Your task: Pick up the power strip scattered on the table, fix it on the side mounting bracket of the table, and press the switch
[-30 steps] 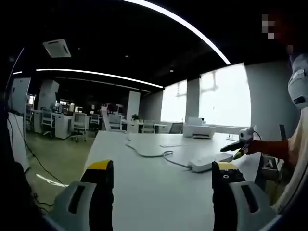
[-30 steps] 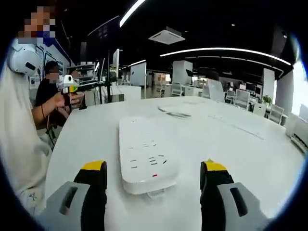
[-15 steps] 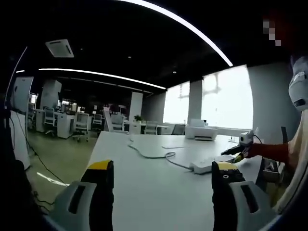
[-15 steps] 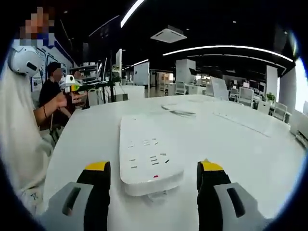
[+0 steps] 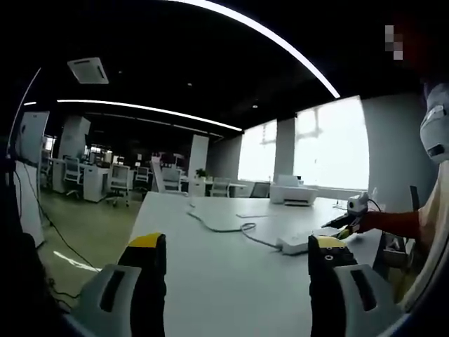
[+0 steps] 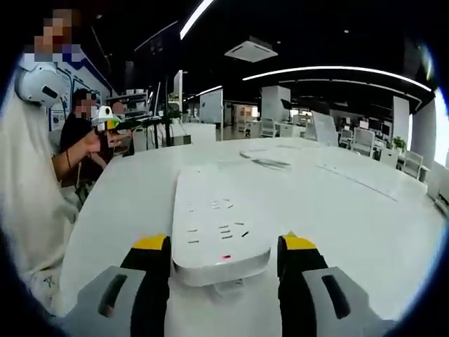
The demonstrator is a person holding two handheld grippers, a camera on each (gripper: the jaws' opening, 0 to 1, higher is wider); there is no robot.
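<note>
On the white tabletop (image 6: 351, 210), the white power strip (image 6: 217, 225) lies flat with its near end between the right gripper (image 6: 224, 246)'s jaws, which sit just beside its edges; whether they grip it, I cannot tell. The left gripper (image 5: 235, 247) hangs over the tabletop, jaws spread wide and holding nothing, with the strip's cord (image 5: 256, 237) trailing beyond.

The strip (image 6: 219, 223) between the right jaws is white, with dark slot marks and a small red dot near the jaws' end; its cable (image 5: 231, 226) is white; the counter (image 6: 351, 210) is white; both grippers, left (image 5: 238, 261) and right (image 6: 224, 254), are grey and black with yellow tips; a person's sleeve (image 6: 28, 189) left of the jaws is white.
</note>
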